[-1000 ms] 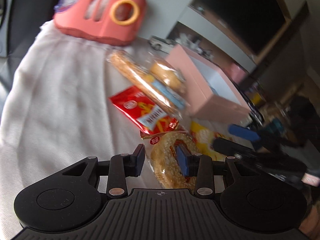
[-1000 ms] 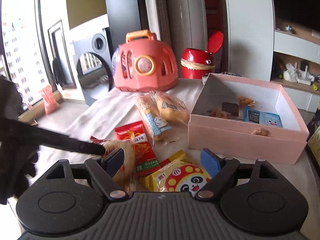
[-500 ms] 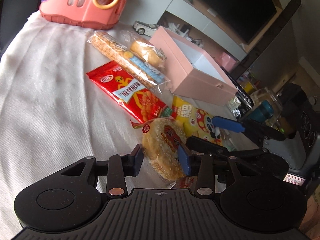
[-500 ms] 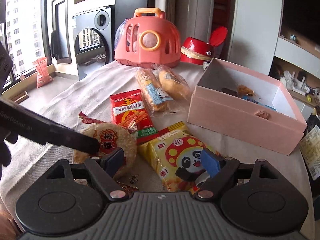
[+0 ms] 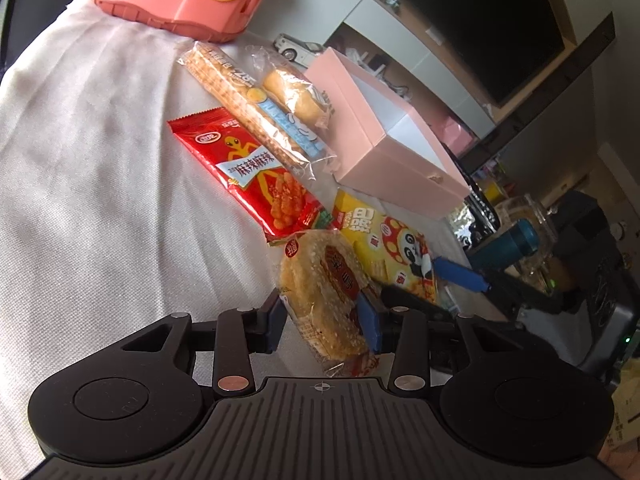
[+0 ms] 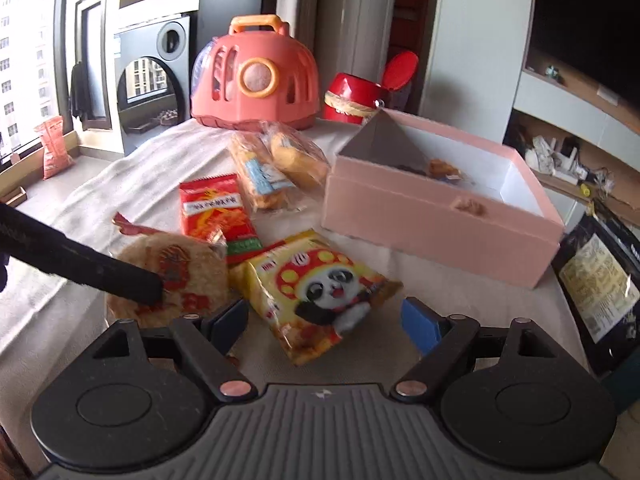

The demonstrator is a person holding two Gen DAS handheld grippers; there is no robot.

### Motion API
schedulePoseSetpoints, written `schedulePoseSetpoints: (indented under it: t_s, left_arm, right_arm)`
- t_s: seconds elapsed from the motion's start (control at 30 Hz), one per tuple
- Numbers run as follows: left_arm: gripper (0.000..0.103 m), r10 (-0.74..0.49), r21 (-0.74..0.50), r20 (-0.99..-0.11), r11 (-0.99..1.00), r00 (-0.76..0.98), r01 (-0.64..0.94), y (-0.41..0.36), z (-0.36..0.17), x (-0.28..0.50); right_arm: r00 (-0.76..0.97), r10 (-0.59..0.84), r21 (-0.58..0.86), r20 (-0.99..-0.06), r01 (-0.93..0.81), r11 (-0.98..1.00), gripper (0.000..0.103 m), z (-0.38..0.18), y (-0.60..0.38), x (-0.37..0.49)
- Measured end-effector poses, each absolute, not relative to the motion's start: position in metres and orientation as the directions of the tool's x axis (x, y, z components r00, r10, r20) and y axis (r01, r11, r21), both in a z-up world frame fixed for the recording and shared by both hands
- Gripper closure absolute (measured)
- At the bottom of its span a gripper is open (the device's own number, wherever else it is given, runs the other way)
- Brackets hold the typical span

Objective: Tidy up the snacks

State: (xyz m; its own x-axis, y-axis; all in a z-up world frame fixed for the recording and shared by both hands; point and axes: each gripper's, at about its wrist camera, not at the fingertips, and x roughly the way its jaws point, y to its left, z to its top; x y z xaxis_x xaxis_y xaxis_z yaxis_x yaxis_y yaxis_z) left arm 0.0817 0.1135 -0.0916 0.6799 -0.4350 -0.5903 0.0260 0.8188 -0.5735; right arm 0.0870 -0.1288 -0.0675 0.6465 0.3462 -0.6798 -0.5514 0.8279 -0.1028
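Note:
A round sesame cake in a clear wrapper (image 5: 324, 292) lies on the white cloth between the jaws of my left gripper (image 5: 322, 320). The jaws are closing, with the pads close beside the wrapper and no visible squeeze. In the right wrist view one left finger (image 6: 100, 272) crosses the sesame cake (image 6: 188, 276). My right gripper (image 6: 324, 322) stands wide open around the near end of a yellow panda packet (image 6: 316, 288), its pads apart from it. An open pink box (image 6: 440, 228) holding a few small snacks stands to the right.
A red chip packet (image 5: 256, 172), a long biscuit pack (image 5: 248, 104) and a wrapped bun (image 5: 296, 96) lie behind on the white cloth (image 5: 88, 184). A coral carrier (image 6: 254, 76) and a red tin (image 6: 352, 94) stand at the back. A black pouch (image 6: 600, 280) lies at the right.
Both grippers have come down and nearer to the snacks. The right jaws now flank the panda packet. The left jaws stand a little wider around the sesame cake.

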Motion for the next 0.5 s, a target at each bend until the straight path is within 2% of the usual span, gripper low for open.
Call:
schedulePoseSetpoints:
  t_s: [0.07,0.2,0.4,0.5]
  left_arm:
    - [0.063,-0.426,-0.570,-0.589,0.822,0.687,0.021,0.109,-0.088,0.084]
    - [0.074,-0.435,-0.594,-0.546,0.804,0.716,0.036,0.105,-0.076,0.084]
    - [0.075,-0.384,-0.523,-0.575,0.852,0.722,0.037,0.092,-0.068,0.081]
    - [0.077,-0.392,-0.513,-0.586,0.857,0.709,0.049,0.090,-0.063,0.078]
  right_arm:
    - [0.635,0.342,-0.085,-0.693,-0.543,0.835,0.019,-0.072,-0.132,0.088]
    - [0.630,0.355,-0.076,-0.691,-0.551,0.831,0.019,-0.071,-0.134,0.084]
    - [0.656,0.382,-0.103,-0.651,-0.575,0.811,0.019,-0.055,-0.145,0.071]
    - [0.721,0.309,-0.184,-0.620,-0.517,0.836,0.018,-0.047,-0.162,0.067]
